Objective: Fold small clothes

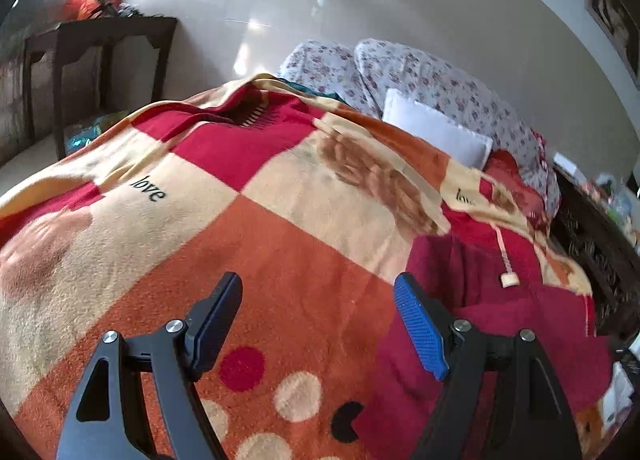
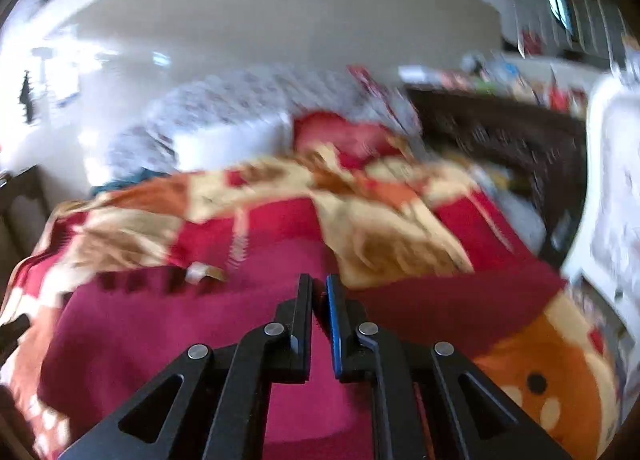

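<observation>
A maroon garment (image 1: 500, 320) with a pale drawstring toggle (image 1: 509, 280) lies spread on a checked red, orange and cream blanket (image 1: 280, 240). My left gripper (image 1: 319, 280) hovers open over the blanket, just left of the garment's edge, with nothing between its fingers. The right wrist view is blurred by motion. There my right gripper (image 2: 320, 280) is shut, its tips meeting on the maroon garment (image 2: 160, 332), whose fabric runs up to them in a darker fold to the right. The pinched spot itself is hidden by the fingers.
Floral pillows (image 1: 440, 76) and a white cushion (image 1: 436, 132) lie at the head of the bed. A dark carved headboard (image 1: 592, 244) runs along the right side. A dark wooden table (image 1: 100, 60) stands on the tiled floor to the left.
</observation>
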